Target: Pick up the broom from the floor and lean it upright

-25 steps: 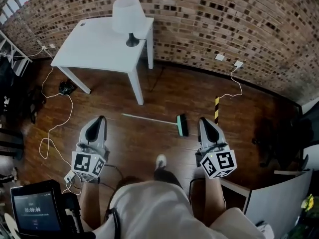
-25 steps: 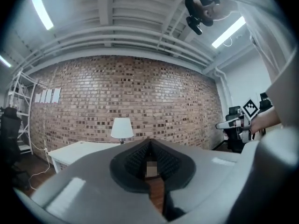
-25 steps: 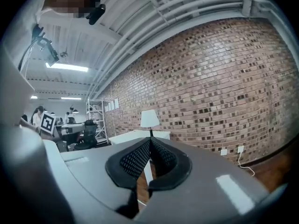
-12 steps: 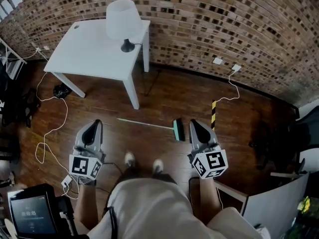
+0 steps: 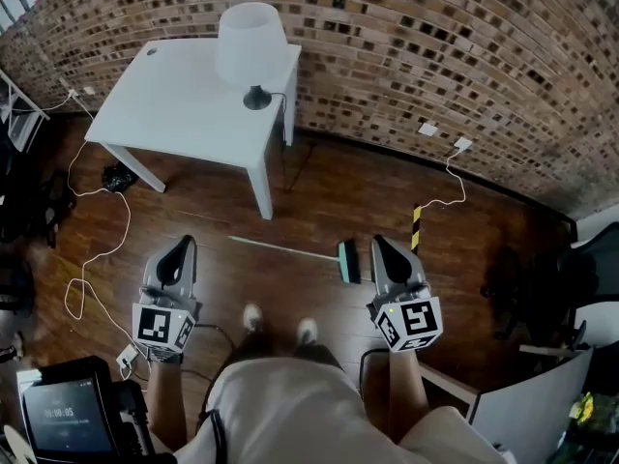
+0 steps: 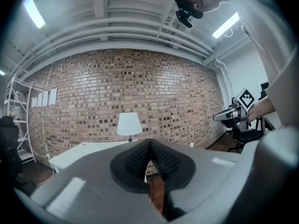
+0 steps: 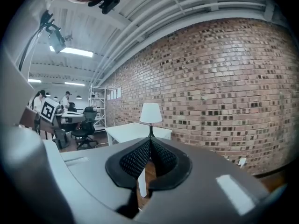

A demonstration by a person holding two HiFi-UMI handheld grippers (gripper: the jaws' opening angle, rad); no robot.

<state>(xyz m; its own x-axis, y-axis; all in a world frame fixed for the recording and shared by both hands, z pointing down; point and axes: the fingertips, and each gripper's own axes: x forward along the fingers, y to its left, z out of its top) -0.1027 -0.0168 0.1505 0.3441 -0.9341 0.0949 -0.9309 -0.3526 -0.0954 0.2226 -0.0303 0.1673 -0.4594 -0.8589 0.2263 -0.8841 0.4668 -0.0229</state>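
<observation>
Brick wall (image 5: 435, 56) runs along the far edge of the wooden floor (image 5: 319, 187). White table (image 5: 174, 104) stands at that far edge, toward the floor's left side, with its back edge close against the wall. White-shaded lamp (image 5: 251, 46) stands upright at the table's far right corner. Left gripper (image 5: 180, 249) and right gripper (image 5: 385, 249) are held out over the floor on either side of the person, both pointing toward the wall. Left gripper view: pads meet at the tips, with nothing between them. Right gripper view: same, with jaws closed together and empty (only floor and a table leg show through the slot below the pads). Broom (image 5: 290, 249) lies flat on the floor, well out from the wall edge and in front of the table's near right corner. Its thin pale handle points left and its dark green head points right. In the head view the head sits just beside the right gripper's tip; I cannot tell how far below. Neither gripper touches the broom. A yellow-and-black striped strip (image 5: 418, 226) lies on the floor beyond the right gripper. A white cable (image 5: 97, 249) loops near the floor's left edge.
</observation>
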